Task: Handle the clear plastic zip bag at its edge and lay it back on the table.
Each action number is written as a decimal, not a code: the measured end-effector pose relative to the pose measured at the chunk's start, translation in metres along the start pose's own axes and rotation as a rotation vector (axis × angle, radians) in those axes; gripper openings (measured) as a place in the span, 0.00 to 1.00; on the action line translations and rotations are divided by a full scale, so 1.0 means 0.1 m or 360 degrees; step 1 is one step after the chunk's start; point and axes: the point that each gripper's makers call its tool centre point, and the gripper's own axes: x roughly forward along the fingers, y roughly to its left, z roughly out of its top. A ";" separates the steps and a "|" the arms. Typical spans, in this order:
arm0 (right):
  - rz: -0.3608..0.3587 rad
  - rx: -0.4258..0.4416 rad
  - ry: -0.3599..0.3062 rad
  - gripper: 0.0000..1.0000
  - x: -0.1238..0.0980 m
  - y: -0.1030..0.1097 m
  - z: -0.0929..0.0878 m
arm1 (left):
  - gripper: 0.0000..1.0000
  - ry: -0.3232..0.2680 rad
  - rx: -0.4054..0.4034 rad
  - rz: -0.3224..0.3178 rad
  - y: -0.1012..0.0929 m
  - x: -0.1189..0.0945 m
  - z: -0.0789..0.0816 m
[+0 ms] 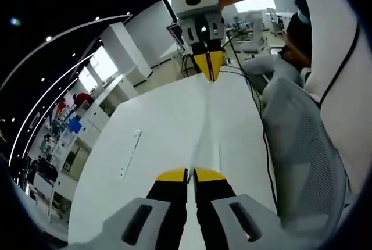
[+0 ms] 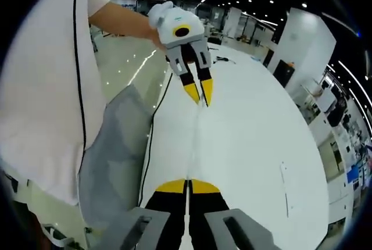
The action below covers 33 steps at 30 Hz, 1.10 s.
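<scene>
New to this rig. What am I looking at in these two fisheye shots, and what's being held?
No robot: a person holds a two-jaw gripper in each hand, with a camera riding on each. The left gripper view looks along the left gripper toward the right gripper; the right gripper view is the reverse. Both grippers' yellow-tipped jaws are shut on opposite edges of a clear plastic zip bag, stretched edge-on between them above a white table. A grey mesh chair stands beside the table.
</scene>
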 end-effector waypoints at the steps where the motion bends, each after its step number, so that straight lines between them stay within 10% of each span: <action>1: 0.0000 0.0001 0.0004 0.00 0.00 0.00 -0.01 | 0.01 0.0002 0.0002 -0.0003 0.00 0.00 0.00; 33: 0.0014 0.0018 0.0029 0.00 0.02 -0.03 -0.09 | 0.00 -0.0004 0.0021 -0.0049 -0.11 -0.02 0.04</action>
